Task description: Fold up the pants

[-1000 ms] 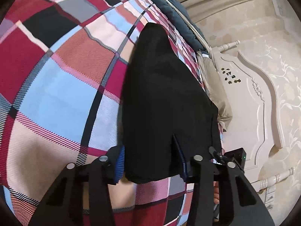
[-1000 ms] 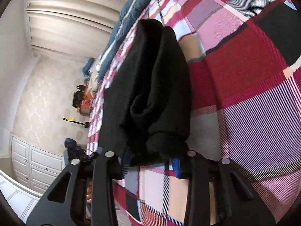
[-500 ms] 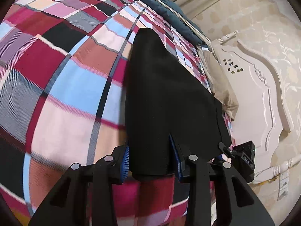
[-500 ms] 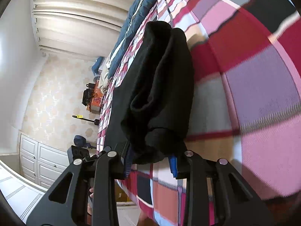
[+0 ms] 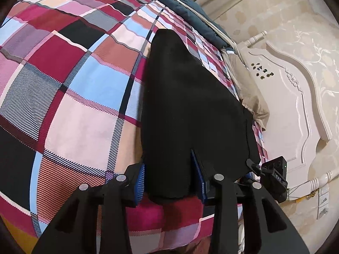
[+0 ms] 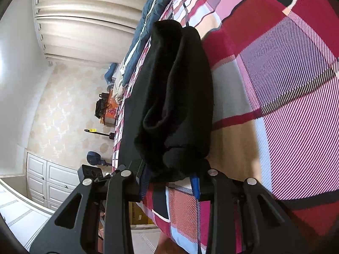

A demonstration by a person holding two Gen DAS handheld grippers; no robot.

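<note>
My left gripper (image 5: 170,174) is clamped on the near edge of the black pants (image 5: 186,105), blue pads (image 5: 140,178) pressed against the cloth on both sides, jaws partly apart with the bunched fabric filling the gap. My right gripper (image 6: 170,183) is likewise closed on the pants (image 6: 175,97), gripping the thick rolled end, pads (image 6: 196,185) squeezed into it, jaws narrow. Pants lie lengthwise on the plaid bedspread (image 5: 70,89), stretching away from both grippers toward the far side of the bed. In the left view they look flat and taper to a point; in the right view the near part is folded over in a bulky double roll. The near end is lifted slightly at the pads, the rest rests on the spread (image 6: 275,84). Blue quilt (image 5: 186,2) along the far edge of the bed. White headboard (image 5: 292,97) at right in the left view. White cabinet (image 6: 48,180) low left in the right view.
</note>
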